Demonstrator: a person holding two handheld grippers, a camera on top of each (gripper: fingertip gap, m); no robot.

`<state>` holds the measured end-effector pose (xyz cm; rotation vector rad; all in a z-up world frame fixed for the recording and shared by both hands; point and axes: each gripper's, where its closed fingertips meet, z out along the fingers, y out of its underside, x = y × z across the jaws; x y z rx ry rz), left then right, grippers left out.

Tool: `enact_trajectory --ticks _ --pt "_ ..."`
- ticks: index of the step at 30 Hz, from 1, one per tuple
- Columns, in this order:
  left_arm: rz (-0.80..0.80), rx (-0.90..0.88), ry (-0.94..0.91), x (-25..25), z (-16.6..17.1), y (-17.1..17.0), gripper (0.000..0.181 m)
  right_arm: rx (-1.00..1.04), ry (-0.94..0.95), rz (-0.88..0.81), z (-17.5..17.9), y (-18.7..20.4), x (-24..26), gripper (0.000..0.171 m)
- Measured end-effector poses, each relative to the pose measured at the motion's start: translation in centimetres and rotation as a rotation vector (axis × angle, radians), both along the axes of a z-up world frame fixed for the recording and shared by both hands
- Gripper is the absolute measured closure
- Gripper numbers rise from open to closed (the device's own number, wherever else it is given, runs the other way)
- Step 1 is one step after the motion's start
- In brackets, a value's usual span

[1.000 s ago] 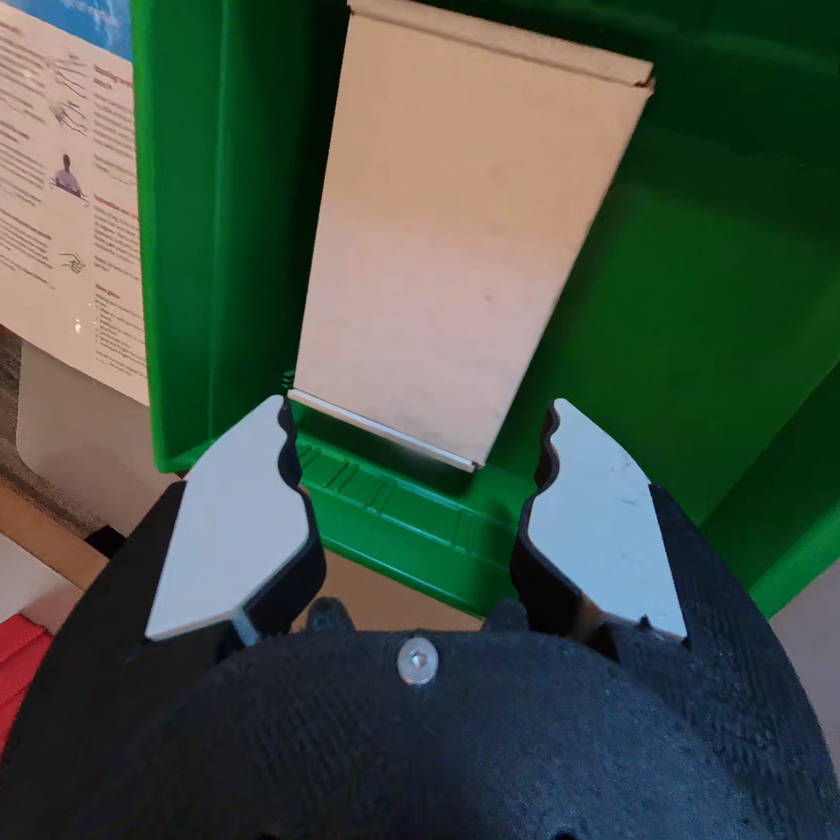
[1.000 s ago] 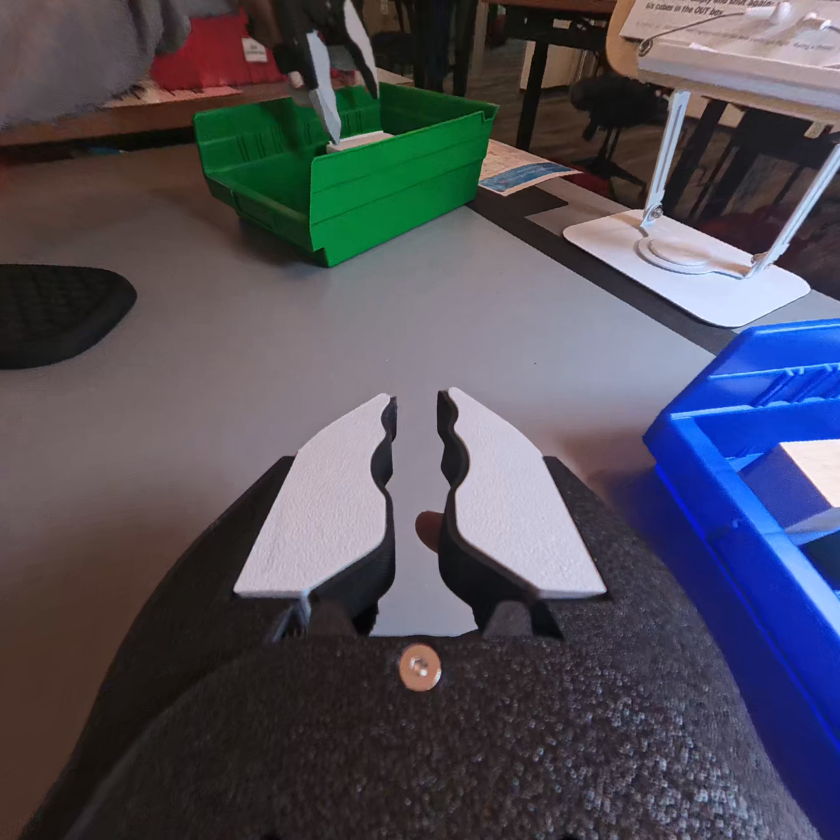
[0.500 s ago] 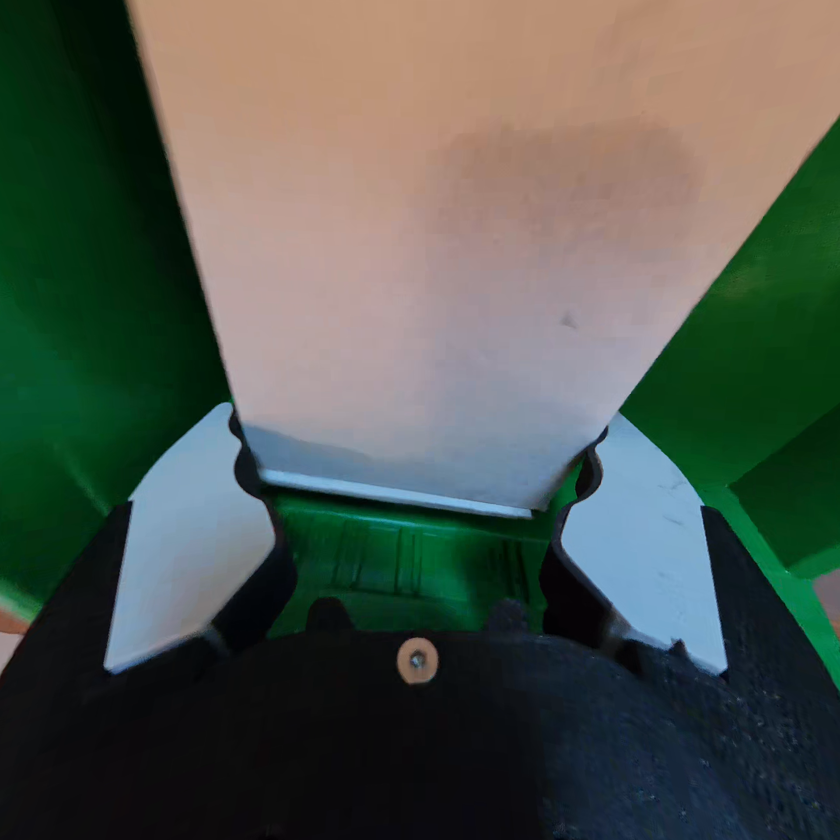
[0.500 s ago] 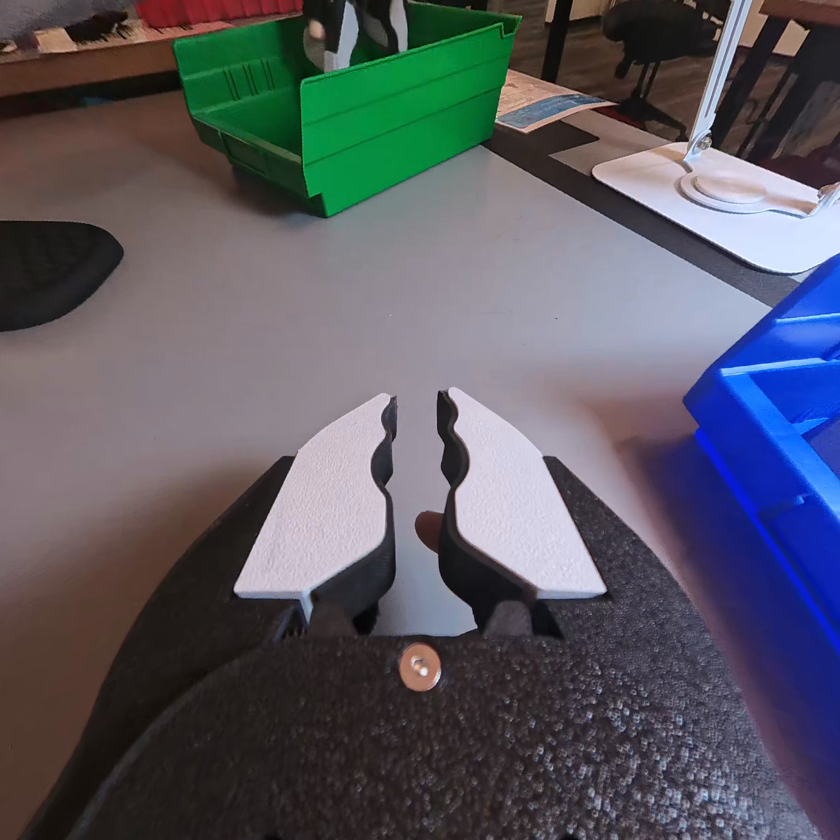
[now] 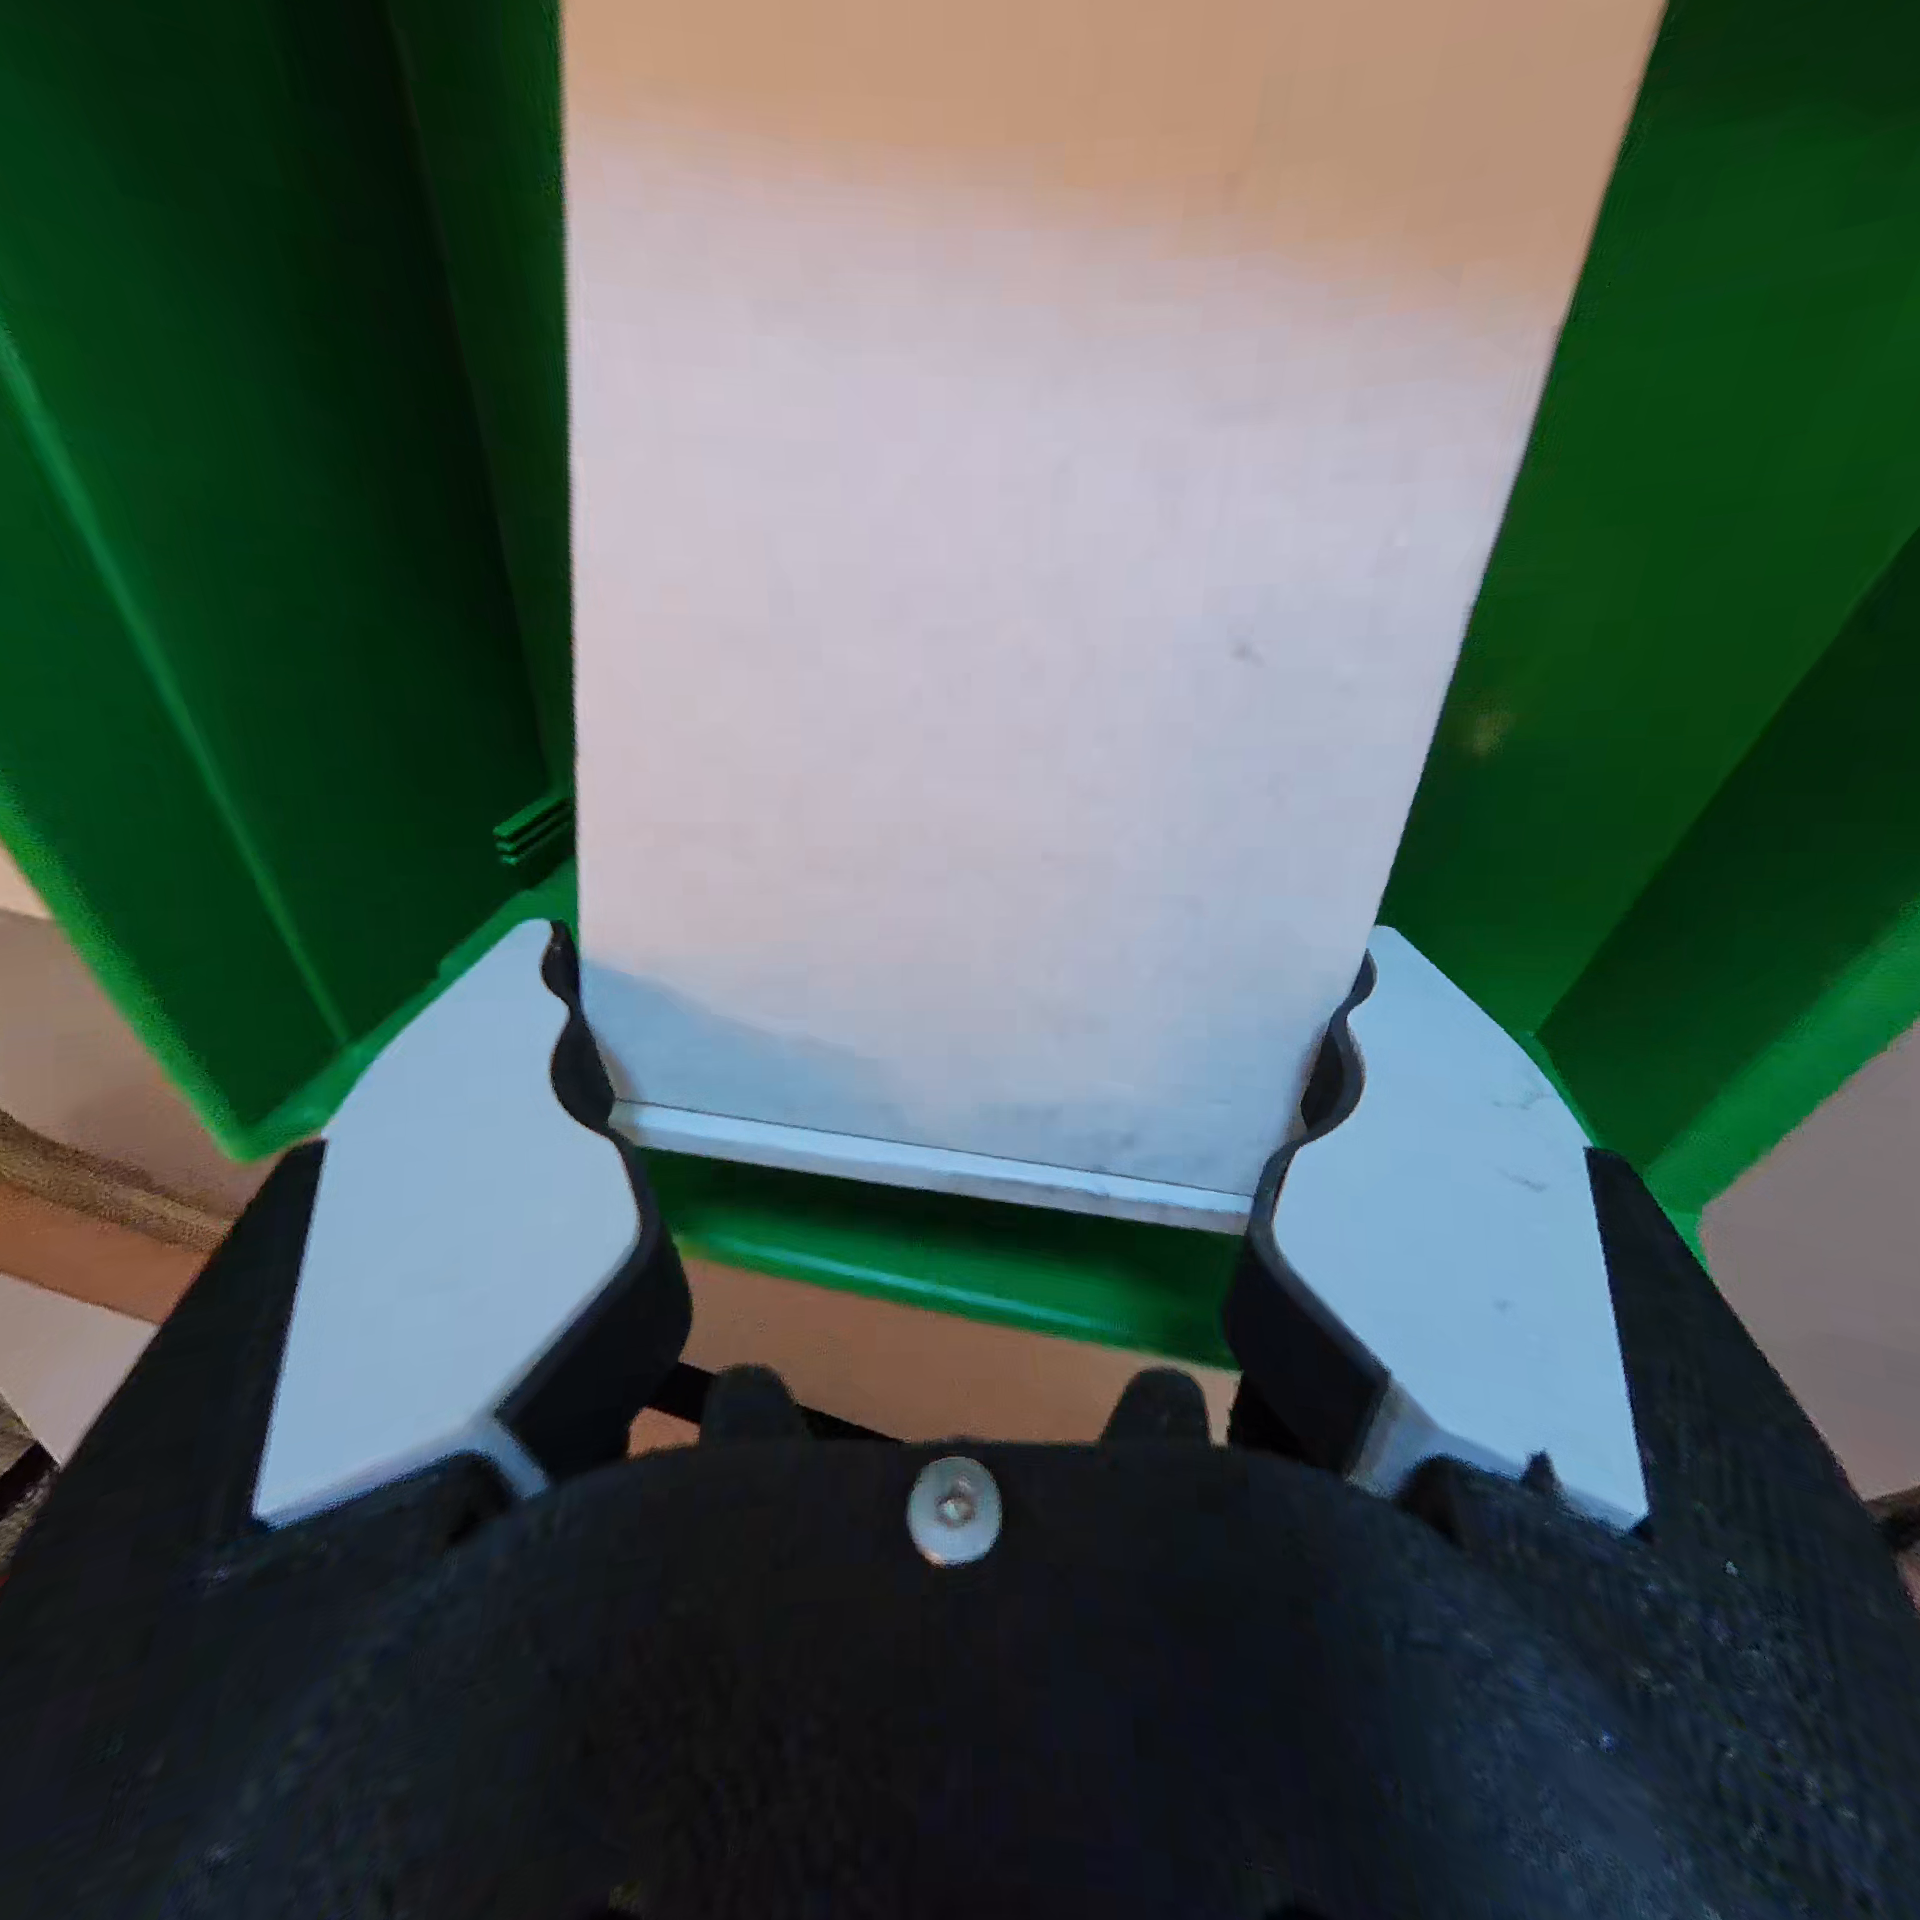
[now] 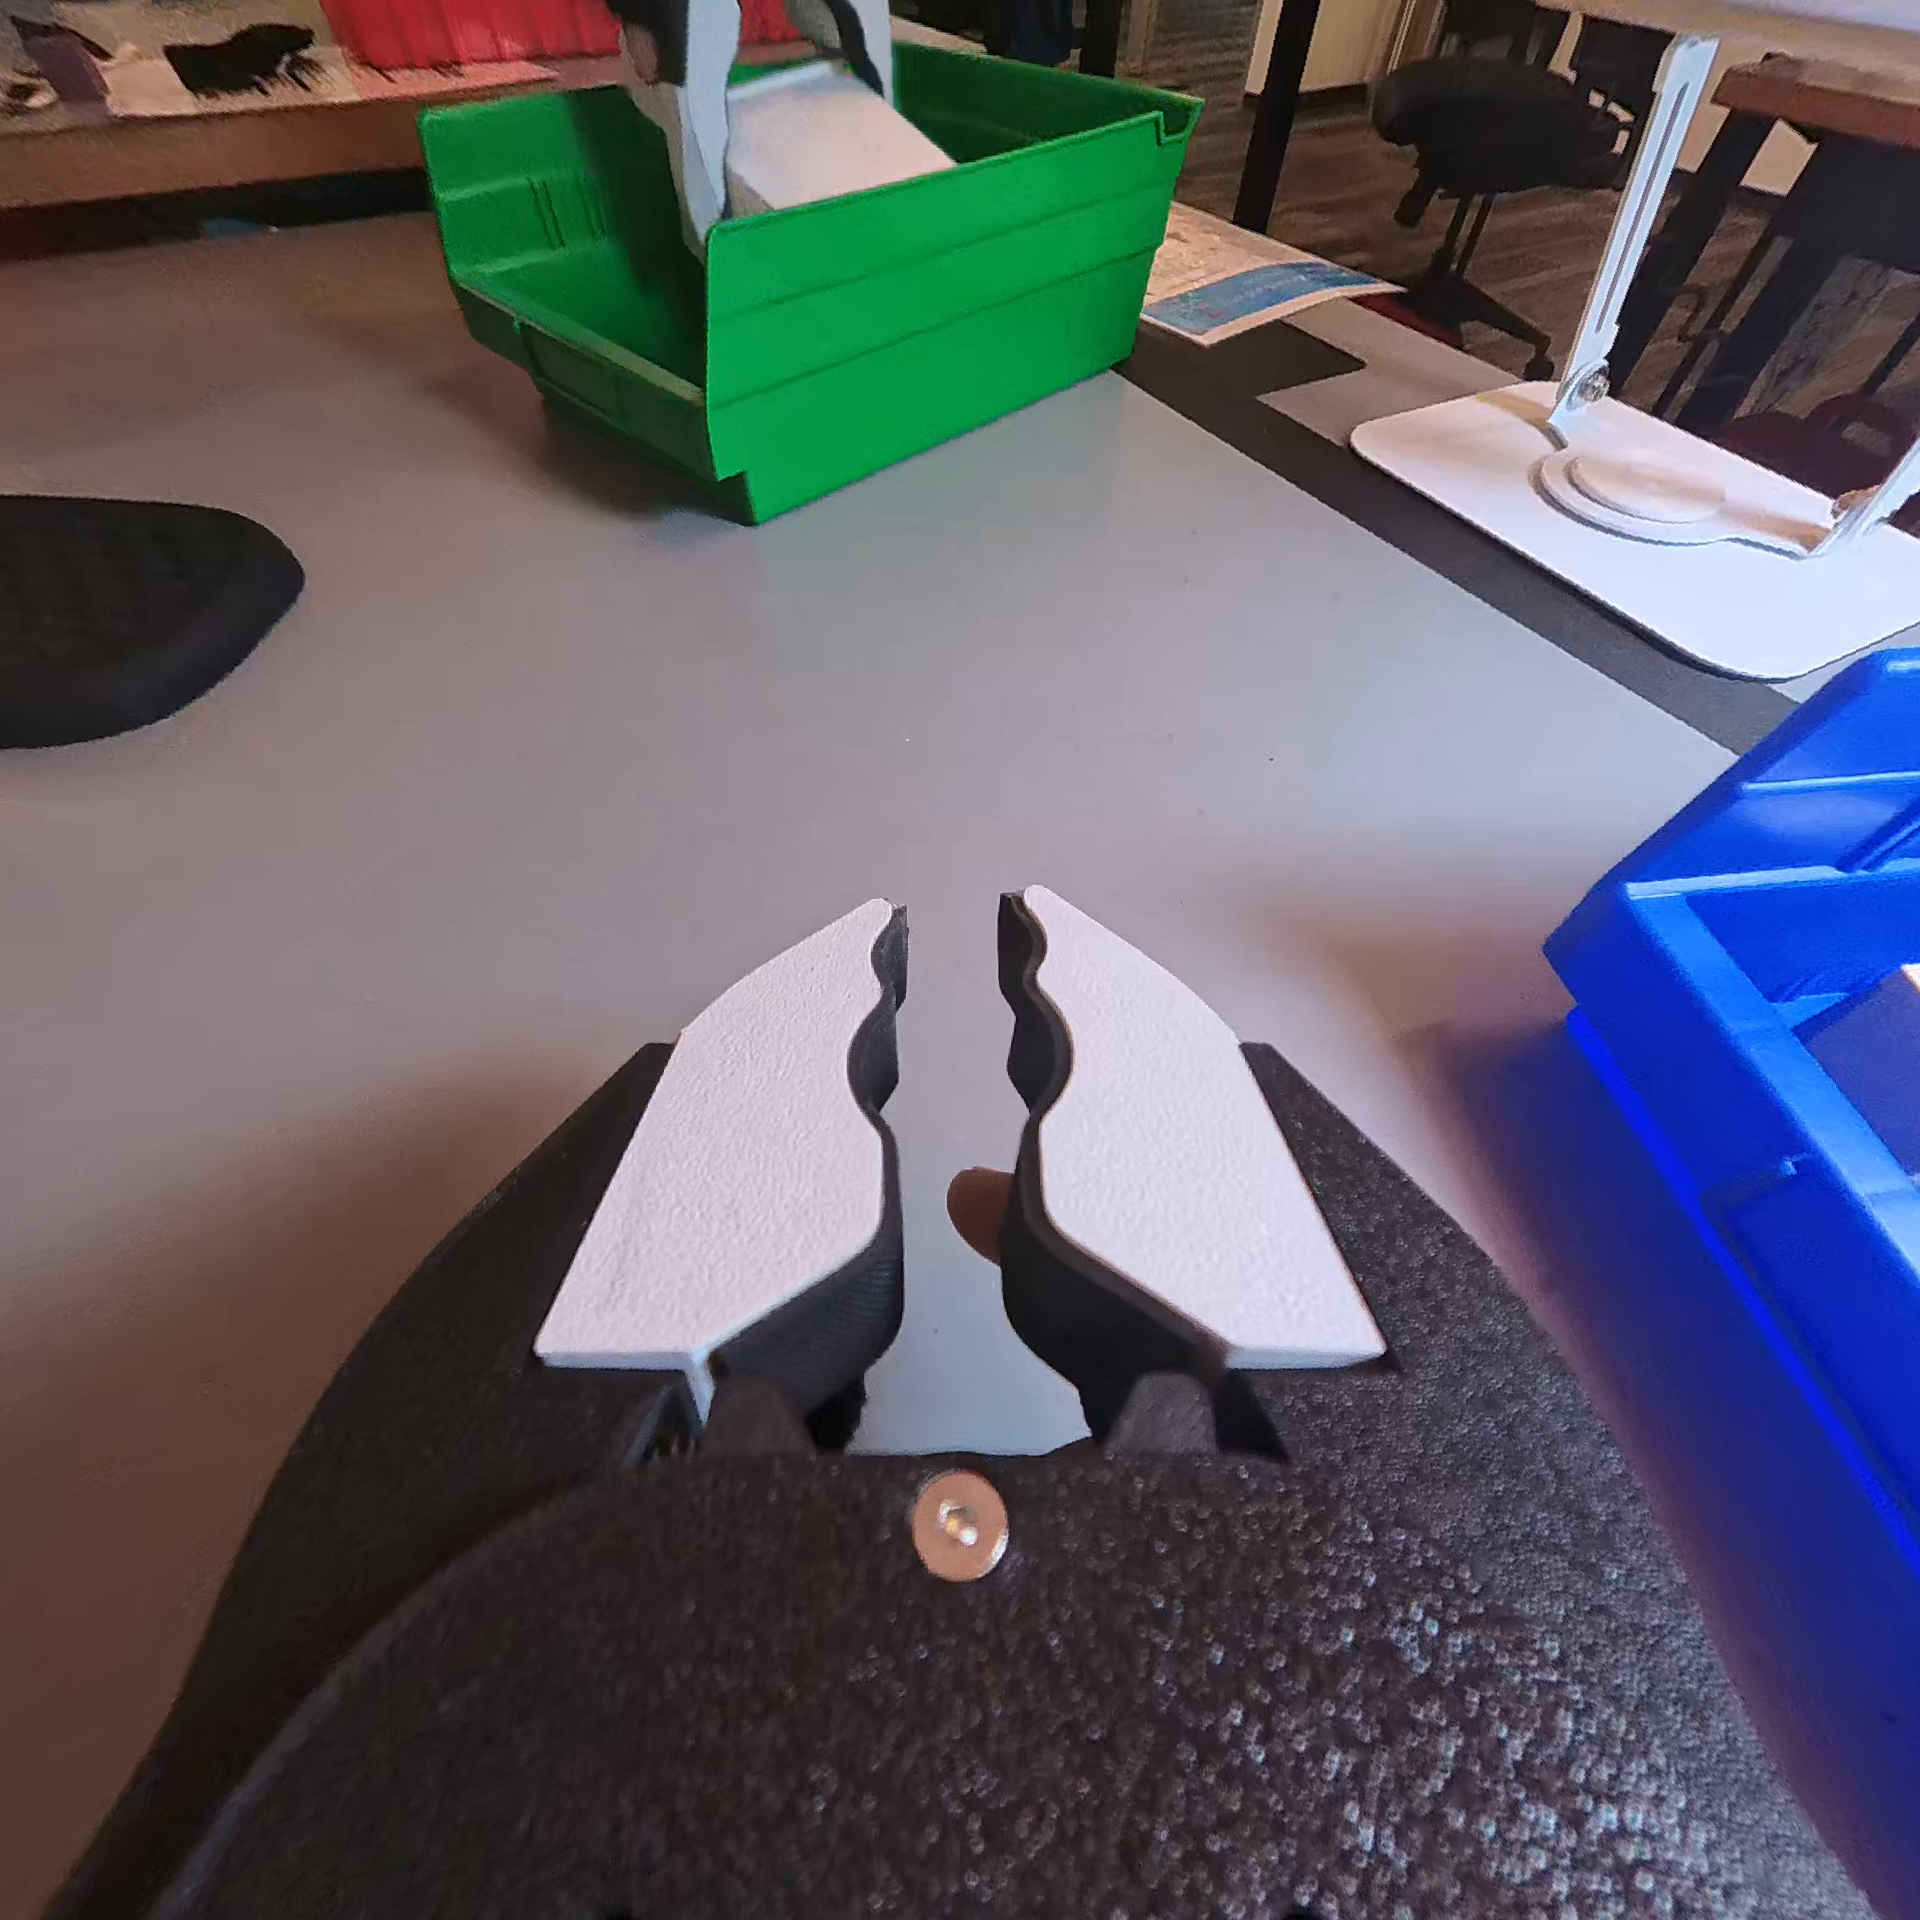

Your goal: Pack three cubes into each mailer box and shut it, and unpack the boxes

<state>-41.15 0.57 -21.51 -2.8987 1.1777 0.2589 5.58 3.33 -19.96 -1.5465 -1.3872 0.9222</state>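
A white mailer box [image 5: 987,520], shut, lies lengthwise in the green bin [image 5: 260,520]. My left gripper [image 5: 961,951] is shut on the box's near end, with one finger pressed against each long side. In the right wrist view the box [image 6: 831,145] rises at a tilt above the rim of the green bin [image 6: 914,312], held by the left gripper [image 6: 784,73]. My right gripper [image 6: 951,914] hovers low over the grey table [image 6: 935,675], empty, its jaws nearly together with a narrow gap. No cubes are in view.
A blue bin [image 6: 1766,987] stands close on the right of my right gripper. A white stand base [image 6: 1662,499] sits at the far right, a printed sheet [image 6: 1247,291] behind the green bin, and a black pad [image 6: 104,613] at the left. Spacing between my two grippers at the tips: around 45 cm.
My left gripper moved down into the green bin, straddled the mailer box and closed on its sides. The box end has come up. The right gripper shifted only slightly.
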Motion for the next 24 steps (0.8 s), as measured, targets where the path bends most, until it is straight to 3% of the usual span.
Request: enact_trajectory --ticks 8,13,17,19,24 --pt "-0.052 0.051 0.157 0.3 7.2 -2.9 0.051 0.030 0.017 0.019 0.7 -0.7 -0.1 0.155" --pt "-0.144 0.088 0.223 3.7 12.1 -3.8 0.050 0.088 0.018 0.034 0.9 -1.5 -0.5 0.155" --pt "-0.231 0.154 0.146 9.2 14.9 -3.8 0.051 0.257 0.054 0.019 1.9 -2.0 -0.9 0.148" --pt "-0.272 0.178 0.040 12.8 15.5 -4.0 0.051 0.365 0.069 -0.001 2.6 -2.3 -1.3 0.137" --pt "-0.385 0.168 -0.302 22.4 13.8 -5.0 0.051 0.776 0.127 -0.047 5.3 -3.8 -2.5 0.109"
